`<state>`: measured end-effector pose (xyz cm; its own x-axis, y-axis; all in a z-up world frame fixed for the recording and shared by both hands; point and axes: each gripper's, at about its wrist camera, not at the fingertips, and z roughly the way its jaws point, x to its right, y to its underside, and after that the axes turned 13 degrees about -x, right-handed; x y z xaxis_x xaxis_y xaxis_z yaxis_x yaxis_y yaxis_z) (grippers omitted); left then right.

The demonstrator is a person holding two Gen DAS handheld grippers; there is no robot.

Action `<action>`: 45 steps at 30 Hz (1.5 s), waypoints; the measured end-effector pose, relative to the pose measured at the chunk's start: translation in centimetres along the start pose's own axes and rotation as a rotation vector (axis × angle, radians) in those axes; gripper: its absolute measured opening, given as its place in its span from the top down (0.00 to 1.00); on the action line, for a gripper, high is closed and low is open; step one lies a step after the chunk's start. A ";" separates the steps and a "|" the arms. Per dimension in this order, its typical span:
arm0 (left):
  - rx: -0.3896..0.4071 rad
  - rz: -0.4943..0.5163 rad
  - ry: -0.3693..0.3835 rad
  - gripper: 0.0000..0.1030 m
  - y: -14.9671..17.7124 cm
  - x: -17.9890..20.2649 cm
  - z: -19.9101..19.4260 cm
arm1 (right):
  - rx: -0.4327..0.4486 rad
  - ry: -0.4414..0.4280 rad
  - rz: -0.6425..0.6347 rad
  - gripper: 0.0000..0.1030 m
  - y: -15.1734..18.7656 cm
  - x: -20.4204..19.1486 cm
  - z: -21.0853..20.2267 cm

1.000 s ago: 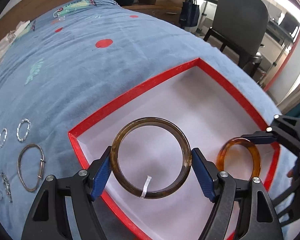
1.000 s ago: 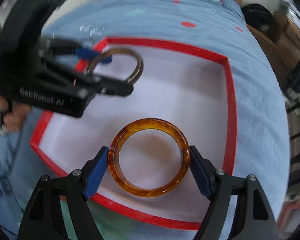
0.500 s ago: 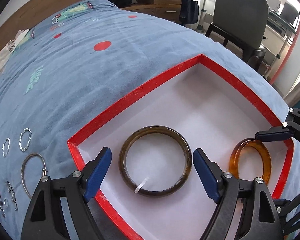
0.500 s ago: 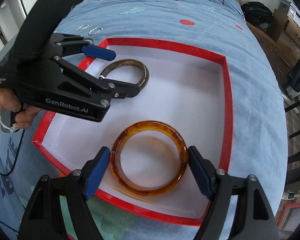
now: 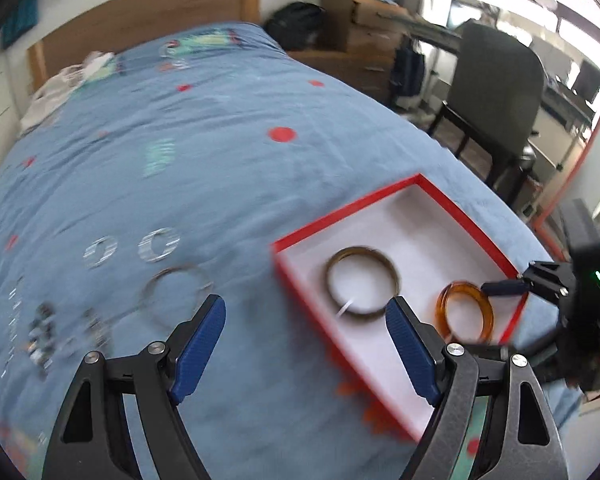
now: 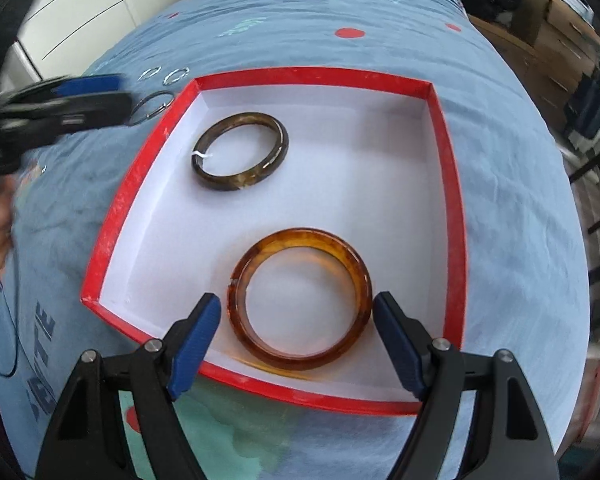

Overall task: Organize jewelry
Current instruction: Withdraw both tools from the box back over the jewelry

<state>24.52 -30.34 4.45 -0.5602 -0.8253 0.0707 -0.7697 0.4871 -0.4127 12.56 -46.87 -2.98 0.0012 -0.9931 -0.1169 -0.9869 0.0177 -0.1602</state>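
Observation:
A red-rimmed white box (image 6: 444, 148) lies on the blue bedspread; it also shows in the left wrist view (image 5: 472, 228). A dark brown bangle (image 6: 240, 158) with a white tag and an amber bangle (image 6: 300, 300) lie inside it, also seen in the left wrist view as the brown bangle (image 5: 362, 286) and the amber bangle (image 5: 466, 312). My right gripper (image 6: 298, 334) is open, its pads beside the amber bangle, apart from it. My left gripper (image 5: 306, 346) is open and empty, above the bedspread left of the box. A thin silver bangle (image 5: 176, 296) lies ahead of it.
Two silver rings (image 5: 130, 248) and several small jewelry pieces (image 5: 56, 332) lie on the bedspread to the left. A grey chair (image 5: 496, 116) and a wooden dresser stand beyond the bed's right edge. The wooden headboard is at the far end.
My left gripper let go of the brown bangle, then pulled back out of the box and swung left. My right gripper opened off the amber bangle, which now rests in the box.

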 end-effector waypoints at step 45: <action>0.161 -0.511 -0.223 0.15 30.2 -21.3 -19.6 | 0.483 0.037 0.132 0.24 7.4 -22.8 -15.8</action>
<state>7.24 7.54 8.24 -0.0383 -0.9930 0.1113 -0.8596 -0.0240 -0.5104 2.69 -25.97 13.97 -0.1329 -0.9821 -0.1334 -0.7908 0.1862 -0.5831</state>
